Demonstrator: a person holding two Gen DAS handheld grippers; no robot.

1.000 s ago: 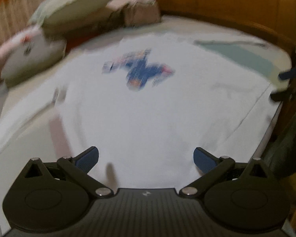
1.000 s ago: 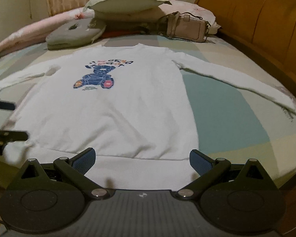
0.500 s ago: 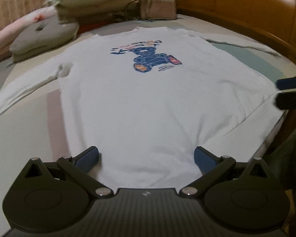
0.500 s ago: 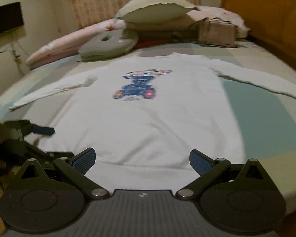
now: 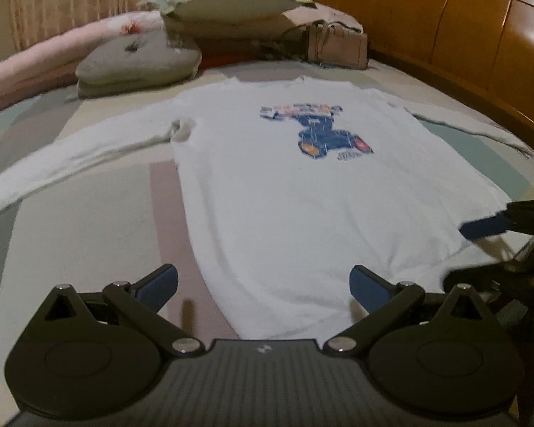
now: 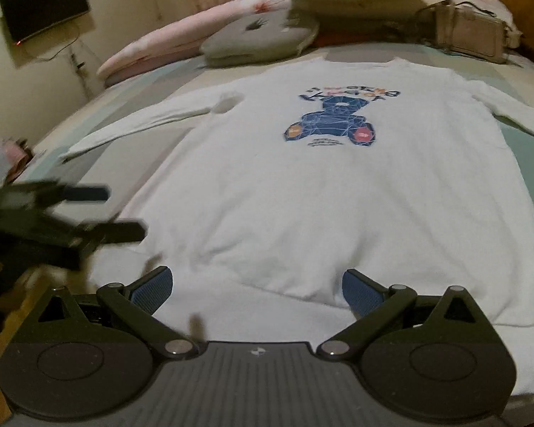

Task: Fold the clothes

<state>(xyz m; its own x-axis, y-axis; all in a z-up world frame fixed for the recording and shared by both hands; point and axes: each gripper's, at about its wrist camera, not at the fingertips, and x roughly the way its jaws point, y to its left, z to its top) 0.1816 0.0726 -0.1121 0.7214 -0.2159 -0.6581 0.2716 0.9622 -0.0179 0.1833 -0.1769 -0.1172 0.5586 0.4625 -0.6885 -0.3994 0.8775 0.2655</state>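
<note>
While flat on bed (image 6: 131, 163): one sweatshirt (image 6: 338, 195), two spread grippers.

One sweatshirt (image 6: 338, 195), three pillows (image 6: 260, 41), one handbag (image 6: 470, 37), two tools (image 6: 254, 290).

Dim, warm indoor light; fisheye bending darkens the corners (motion blur smears the frame edges), with glare on the wooden headboard (image 5: 480, 35).

A home bedroom: bed (image 5: 89, 213), pillows (image 5: 228, 0), wooden headboard (image 5: 462, 35).
</note>
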